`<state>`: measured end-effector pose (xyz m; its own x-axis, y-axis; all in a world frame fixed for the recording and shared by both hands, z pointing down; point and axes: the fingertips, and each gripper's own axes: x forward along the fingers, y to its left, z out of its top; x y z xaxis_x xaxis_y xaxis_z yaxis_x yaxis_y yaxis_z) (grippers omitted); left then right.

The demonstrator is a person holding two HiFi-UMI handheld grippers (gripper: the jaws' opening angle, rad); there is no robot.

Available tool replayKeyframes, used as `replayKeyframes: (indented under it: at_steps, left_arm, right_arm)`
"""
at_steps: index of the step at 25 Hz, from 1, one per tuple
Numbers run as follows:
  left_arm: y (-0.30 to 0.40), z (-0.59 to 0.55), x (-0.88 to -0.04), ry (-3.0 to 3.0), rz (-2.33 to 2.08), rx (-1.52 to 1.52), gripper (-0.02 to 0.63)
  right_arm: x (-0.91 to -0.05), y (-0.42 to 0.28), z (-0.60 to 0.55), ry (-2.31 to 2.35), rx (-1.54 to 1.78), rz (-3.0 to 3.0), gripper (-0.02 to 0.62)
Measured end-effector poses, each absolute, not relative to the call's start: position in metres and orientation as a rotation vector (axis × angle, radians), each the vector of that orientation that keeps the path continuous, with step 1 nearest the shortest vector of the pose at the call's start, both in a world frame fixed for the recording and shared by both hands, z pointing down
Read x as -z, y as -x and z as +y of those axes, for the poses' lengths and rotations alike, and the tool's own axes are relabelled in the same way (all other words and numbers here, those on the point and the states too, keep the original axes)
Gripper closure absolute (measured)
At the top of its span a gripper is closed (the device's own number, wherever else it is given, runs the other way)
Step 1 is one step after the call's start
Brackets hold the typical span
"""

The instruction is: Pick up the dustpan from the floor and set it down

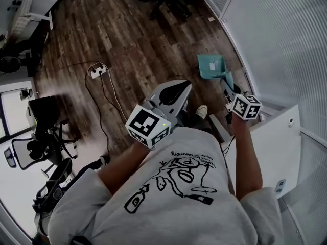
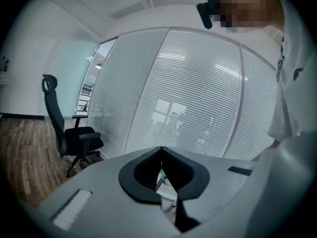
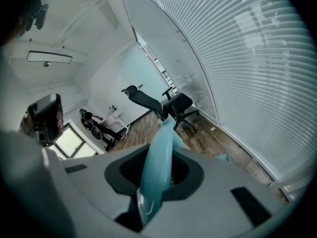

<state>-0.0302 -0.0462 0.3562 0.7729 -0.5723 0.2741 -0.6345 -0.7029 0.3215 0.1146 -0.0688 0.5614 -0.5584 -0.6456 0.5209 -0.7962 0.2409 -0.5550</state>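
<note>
The teal dustpan [image 1: 211, 65] hangs above the wooden floor near the blinds wall, pan end away from me. My right gripper [image 1: 231, 93] is shut on its handle just below the pan. In the right gripper view the teal handle [image 3: 159, 167] runs up between the jaws of that gripper [image 3: 163, 155] and fills the gap. My left gripper [image 1: 178, 87] is held in front of my body, left of the dustpan and apart from it. In its own view the left gripper [image 2: 161, 150] has its tips meeting, with nothing between them.
A power strip [image 1: 97, 70] with trailing cables lies on the floor to the left. Black office chairs [image 1: 36, 147] stand at the left edge; another chair [image 2: 69, 133] stands by the glass wall. A white cabinet [image 1: 276, 142] sits at my right, against the blinds wall [image 1: 276, 34].
</note>
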Motion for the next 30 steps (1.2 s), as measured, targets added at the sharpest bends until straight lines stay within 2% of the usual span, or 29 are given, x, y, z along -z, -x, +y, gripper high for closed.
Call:
replayKeyframes:
  at_steps: [30]
  left_arm:
    - [0.011,-0.074,-0.331,-2.624,-0.919,-0.158,0.604]
  right_arm:
    - [-0.405,-0.12,-0.044,-1.396,-1.07,-2.455,0.551]
